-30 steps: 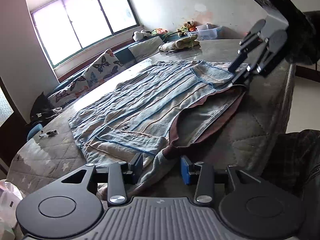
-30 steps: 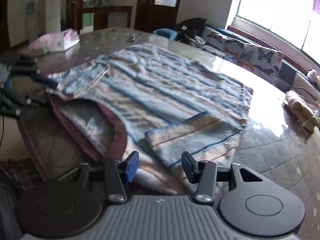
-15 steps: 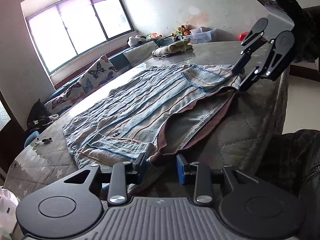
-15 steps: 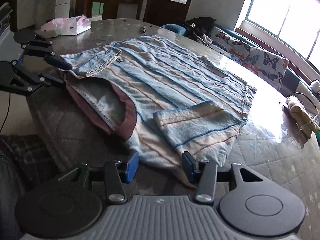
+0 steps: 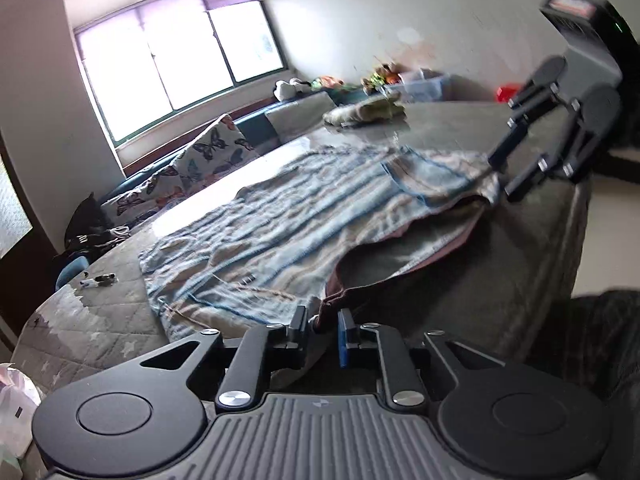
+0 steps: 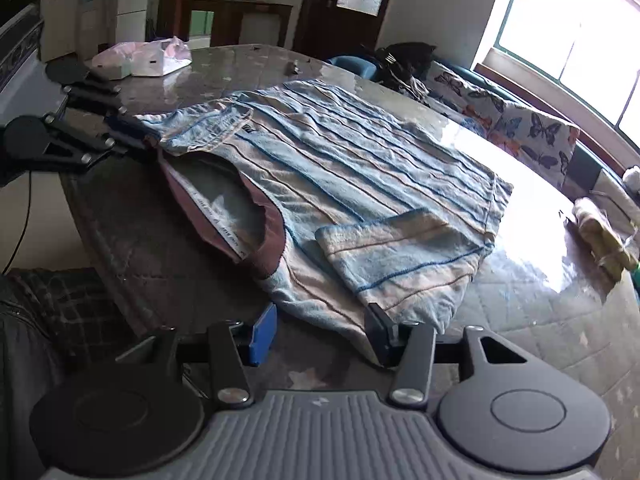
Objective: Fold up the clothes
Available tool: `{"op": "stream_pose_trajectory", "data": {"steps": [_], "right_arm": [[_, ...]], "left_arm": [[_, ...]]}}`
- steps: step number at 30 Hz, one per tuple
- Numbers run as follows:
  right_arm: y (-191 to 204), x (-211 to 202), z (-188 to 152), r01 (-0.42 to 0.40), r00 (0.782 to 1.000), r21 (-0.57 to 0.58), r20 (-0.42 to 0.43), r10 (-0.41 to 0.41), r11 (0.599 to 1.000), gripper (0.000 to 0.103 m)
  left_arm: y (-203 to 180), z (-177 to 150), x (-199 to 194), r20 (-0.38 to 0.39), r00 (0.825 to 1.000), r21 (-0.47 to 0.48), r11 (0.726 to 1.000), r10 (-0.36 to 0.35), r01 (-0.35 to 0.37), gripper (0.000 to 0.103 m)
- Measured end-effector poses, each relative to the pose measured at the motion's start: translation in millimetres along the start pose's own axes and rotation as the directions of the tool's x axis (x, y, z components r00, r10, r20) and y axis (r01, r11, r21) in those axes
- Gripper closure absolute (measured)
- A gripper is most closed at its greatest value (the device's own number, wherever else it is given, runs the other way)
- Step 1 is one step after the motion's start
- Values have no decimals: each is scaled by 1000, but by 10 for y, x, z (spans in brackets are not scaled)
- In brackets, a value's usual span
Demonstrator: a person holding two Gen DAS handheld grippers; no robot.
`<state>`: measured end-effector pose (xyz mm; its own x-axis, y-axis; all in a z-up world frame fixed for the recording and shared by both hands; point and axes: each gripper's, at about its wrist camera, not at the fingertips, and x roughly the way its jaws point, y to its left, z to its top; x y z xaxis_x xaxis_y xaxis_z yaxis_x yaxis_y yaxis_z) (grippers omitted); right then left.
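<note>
L gripper clamped on shirt's maroon collar right at its fingertips. R gripper spread wide, shirt shoulder edge betw. its fingers. Shirt lies flat ahead of both on the table, folded sleeve just fwd of R.

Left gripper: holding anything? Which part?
Left gripper is shut on the striped shirt, pinching its maroon collar edge near the shoulder. Right gripper is open, holding nothing.

Bare quilted table lies open at your right in the right wrist frame; the striped shirt fills the centre, a pink bag blocks upper left.
</note>
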<state>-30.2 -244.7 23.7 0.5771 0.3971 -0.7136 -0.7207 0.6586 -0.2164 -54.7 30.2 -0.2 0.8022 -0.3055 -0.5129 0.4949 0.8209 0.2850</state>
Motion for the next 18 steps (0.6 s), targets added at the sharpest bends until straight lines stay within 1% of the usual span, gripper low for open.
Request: {"op": "stream_pose_trajectory", "data": {"steps": [2, 3, 4, 9, 12, 14, 15, 16, 17, 18], "right_arm": [[37, 1, 10, 2, 1000, -35, 6, -2, 999, 45], [60, 16, 19, 3, 1000, -52, 12, -3, 999, 41], [81, 36, 28, 4, 1000, -67, 18, -2, 998, 40], [126, 230, 98, 5, 998, -94, 62, 1, 996, 41], [96, 362, 124, 16, 996, -96, 92, -8, 995, 45], [39, 411, 143, 19, 995, -67, 100, -12, 998, 55], [9, 432, 156, 22, 995, -51, 102, -17, 998, 67], [-22, 445, 173, 27, 995, -37, 99, -24, 999, 74], [-72, 455, 197, 29, 995, -15, 95, -27, 999, 78], [-114, 457, 221, 26, 995, 4, 92, -27, 1000, 84]], "left_arm": [[43, 43, -4, 9, 1000, -20, 1000, 3, -3, 88], [65, 65, -6, 14, 1000, -30, 1000, 4, -4, 88], [86, 86, -8, 18, 1000, -39, 999, 6, -5, 88], [223, 206, 17, 35, 999, -83, 996, -9, 12, 89], [311, 280, 38, 44, 999, -109, 994, -22, 27, 89], [369, 329, 52, 51, 998, -125, 991, -30, 36, 89], [381, 336, 57, 49, 998, -124, 992, -32, 38, 89], [370, 315, 54, 44, 998, -121, 992, -34, 39, 89], [355, 292, 51, 39, 999, -116, 992, -35, 39, 89], [341, 270, 47, 33, 999, -112, 993, -37, 40, 89]]}}
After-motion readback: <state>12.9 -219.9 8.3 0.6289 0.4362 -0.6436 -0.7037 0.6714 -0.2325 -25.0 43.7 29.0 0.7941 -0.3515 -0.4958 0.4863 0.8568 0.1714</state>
